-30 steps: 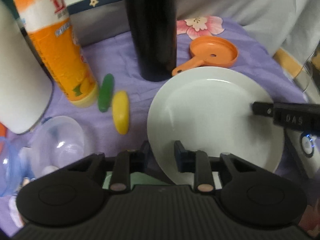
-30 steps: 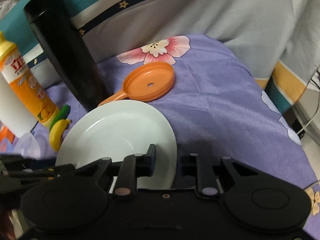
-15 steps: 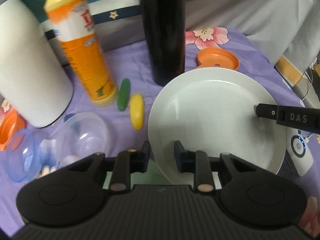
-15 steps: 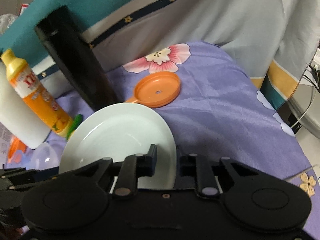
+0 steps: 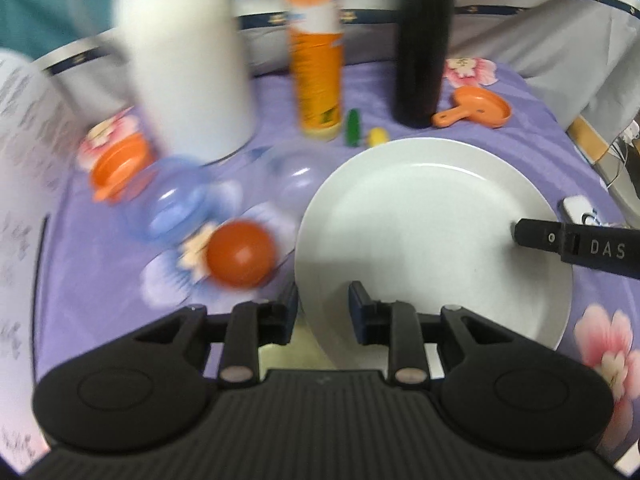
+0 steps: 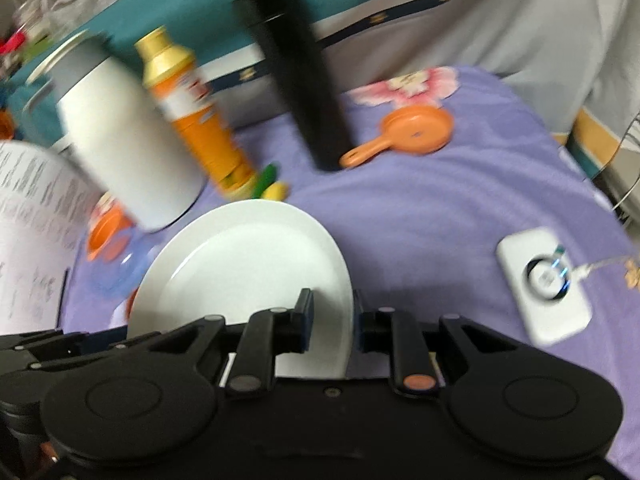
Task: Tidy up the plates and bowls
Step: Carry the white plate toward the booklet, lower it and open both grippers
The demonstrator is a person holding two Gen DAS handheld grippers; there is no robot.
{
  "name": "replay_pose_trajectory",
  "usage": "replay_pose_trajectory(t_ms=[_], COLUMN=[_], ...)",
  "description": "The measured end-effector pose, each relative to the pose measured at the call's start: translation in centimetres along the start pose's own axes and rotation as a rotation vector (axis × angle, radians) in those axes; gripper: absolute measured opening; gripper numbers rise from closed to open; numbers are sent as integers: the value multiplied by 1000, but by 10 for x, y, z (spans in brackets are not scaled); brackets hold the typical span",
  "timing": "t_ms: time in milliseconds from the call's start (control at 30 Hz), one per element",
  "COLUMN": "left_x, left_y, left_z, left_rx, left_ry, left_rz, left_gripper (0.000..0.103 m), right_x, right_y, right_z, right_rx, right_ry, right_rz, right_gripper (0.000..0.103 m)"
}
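Note:
A white plate [image 5: 432, 232] hangs above the purple cloth, gripped at two sides of its rim. My left gripper [image 5: 322, 306] is shut on its near left rim. My right gripper [image 6: 332, 320] is shut on the plate's [image 6: 240, 264] right rim; one of its fingers [image 5: 560, 242] shows in the left wrist view. A clear blue bowl [image 5: 172, 200], a clear bowl [image 5: 296, 176] and an orange bowl [image 5: 120, 164] sit on the cloth left of the plate.
A red ball [image 5: 240, 254] lies close to the plate's left edge. Behind stand a white jug [image 5: 184, 60], an orange bottle [image 5: 318, 52] and a black flask [image 5: 424, 40], with an orange toy pan [image 5: 476, 108] beside it. A white power bank [image 6: 544, 284] lies at right.
Both grippers have risen and drawn back with the plate between them. The flask, bottle and pan now look farther away, and the bowls and red ball have come into view.

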State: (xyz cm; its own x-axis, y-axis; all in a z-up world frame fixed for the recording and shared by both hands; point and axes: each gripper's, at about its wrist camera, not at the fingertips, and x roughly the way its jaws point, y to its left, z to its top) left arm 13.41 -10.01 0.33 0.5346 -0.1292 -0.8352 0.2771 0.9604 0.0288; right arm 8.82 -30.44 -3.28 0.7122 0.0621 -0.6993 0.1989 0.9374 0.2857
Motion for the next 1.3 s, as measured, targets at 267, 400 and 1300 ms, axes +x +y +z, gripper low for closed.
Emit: replay_pose_trajectory(t_ms=[267,400,1300], left_x=[-44,-57,-38], left_y=[76,118,214], left_z=[-70,-102,-201], left_rx=[-90,-151,-284], left_ry=[-13,-4,76], left_rz=[87,124,127], left_gripper=[29,29,33], right_x=[-17,-15,16], right_y=[75,121,235], right_z=[-58,-86,-170], right_rx=[-50,-107,-334], right_ry=[90,154,335], right_rz=[93,126,124], right_gripper=[20,20,27])
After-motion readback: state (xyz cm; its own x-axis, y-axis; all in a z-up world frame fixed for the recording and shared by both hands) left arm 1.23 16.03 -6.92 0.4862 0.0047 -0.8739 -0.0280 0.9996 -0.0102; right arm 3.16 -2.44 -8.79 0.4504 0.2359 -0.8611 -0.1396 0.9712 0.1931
